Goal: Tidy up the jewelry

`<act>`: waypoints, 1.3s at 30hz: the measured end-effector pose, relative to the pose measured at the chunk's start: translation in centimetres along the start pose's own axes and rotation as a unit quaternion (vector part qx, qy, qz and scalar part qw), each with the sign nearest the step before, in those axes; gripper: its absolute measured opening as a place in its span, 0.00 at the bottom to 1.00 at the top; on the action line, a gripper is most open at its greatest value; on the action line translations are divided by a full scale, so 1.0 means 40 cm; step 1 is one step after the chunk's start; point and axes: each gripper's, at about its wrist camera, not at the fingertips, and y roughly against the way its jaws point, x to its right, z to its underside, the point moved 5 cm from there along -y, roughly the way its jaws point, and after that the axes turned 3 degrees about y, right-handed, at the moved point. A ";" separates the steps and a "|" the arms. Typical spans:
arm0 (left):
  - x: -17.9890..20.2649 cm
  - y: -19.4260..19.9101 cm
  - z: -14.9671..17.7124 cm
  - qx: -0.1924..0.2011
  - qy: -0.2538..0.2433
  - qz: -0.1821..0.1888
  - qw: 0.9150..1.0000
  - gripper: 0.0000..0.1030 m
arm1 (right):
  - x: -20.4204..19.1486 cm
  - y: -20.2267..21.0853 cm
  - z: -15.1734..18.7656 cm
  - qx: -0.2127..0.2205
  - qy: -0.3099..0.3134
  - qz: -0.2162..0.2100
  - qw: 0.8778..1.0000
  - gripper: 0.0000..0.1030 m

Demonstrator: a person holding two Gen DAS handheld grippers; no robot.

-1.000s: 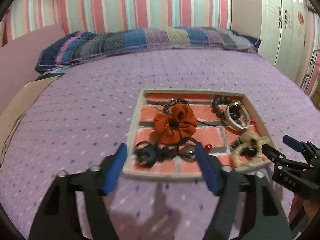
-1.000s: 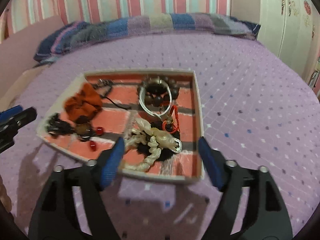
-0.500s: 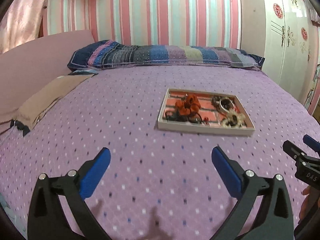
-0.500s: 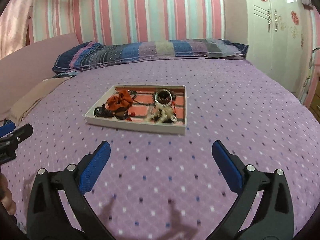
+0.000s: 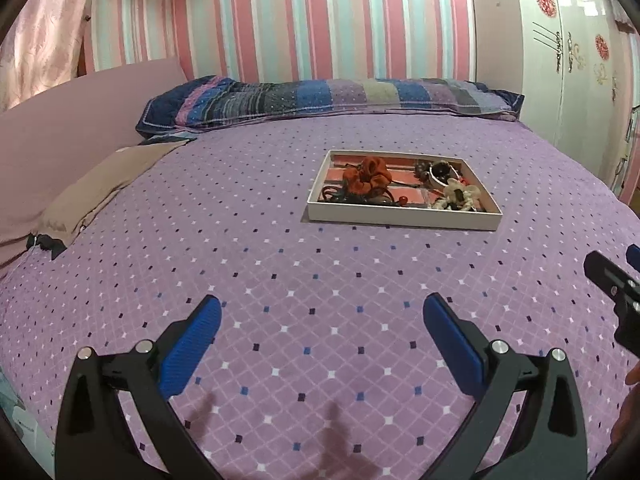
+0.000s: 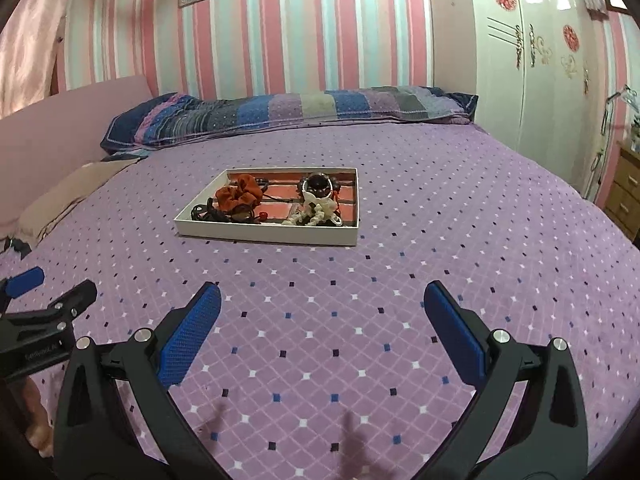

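Grippers, the left gripper [image 5: 322,336] and the right gripper [image 6: 322,324], have just spread wide with nothing between them, above the purple dotted bedspread [image 5: 280,264], well apart from the white tray [image 6: 264,234] holding an orange scrunchie [image 6: 238,197] and bracelets [image 6: 318,188].

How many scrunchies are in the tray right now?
2. An orange scrunchie lies in the left half of the tray; a cream scrunchie lies in the right half, near the front wall. The tangled jewelry could hide others.
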 end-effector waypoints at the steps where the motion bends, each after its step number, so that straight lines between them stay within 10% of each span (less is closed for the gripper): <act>1: 0.000 -0.002 0.000 0.000 -0.001 0.000 1.000 0.96 | 0.001 0.001 0.002 0.000 -0.001 0.001 1.000 0.96; 39: -0.040 -0.030 -0.004 -0.009 0.031 0.003 0.999 0.96 | -0.023 -0.007 0.014 0.013 0.020 0.019 1.000 0.96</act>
